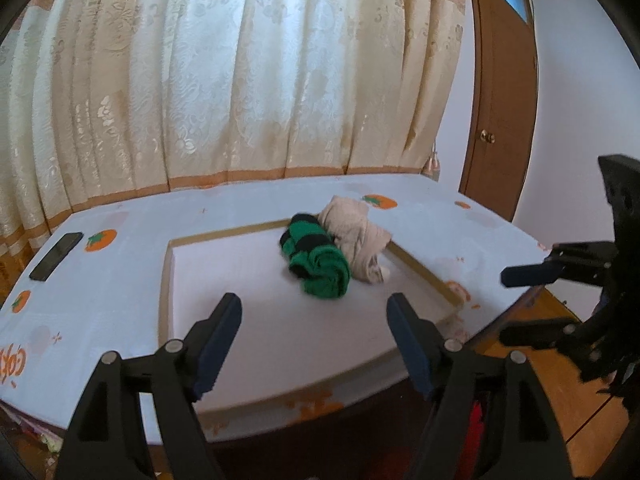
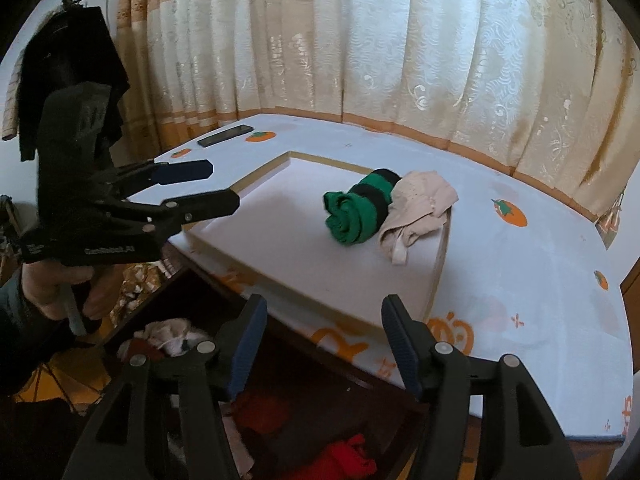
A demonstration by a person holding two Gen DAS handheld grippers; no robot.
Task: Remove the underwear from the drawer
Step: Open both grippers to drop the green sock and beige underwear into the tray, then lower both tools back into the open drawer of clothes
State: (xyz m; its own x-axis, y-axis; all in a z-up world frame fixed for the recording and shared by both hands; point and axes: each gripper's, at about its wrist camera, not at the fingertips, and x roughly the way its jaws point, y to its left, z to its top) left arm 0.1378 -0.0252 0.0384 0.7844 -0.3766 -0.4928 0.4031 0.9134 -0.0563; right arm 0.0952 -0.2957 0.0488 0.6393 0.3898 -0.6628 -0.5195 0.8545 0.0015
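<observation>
A rolled green-and-black striped underwear [image 1: 316, 262] [image 2: 358, 210] and a beige underwear [image 1: 358, 242] [image 2: 416, 210] lie side by side on a white board [image 1: 248, 276] [image 2: 304, 248] on the table. The open dark drawer [image 2: 304, 396] below the table's front edge holds red cloth [image 2: 344, 460] and white cloth [image 2: 172, 338]. My left gripper [image 1: 314, 324] is open and empty over the board's near edge; it also shows in the right wrist view [image 2: 224, 186]. My right gripper [image 2: 324, 338] is open and empty above the drawer; it also shows in the left wrist view [image 1: 506, 306].
The table [image 1: 100, 304] [image 2: 540, 292] has a white cloth with orange fruit prints. A black phone [image 1: 56, 256] [image 2: 226, 135] lies at its far left. Cream curtains [image 1: 240, 80] hang behind. A brown door [image 1: 500, 120] stands at the right.
</observation>
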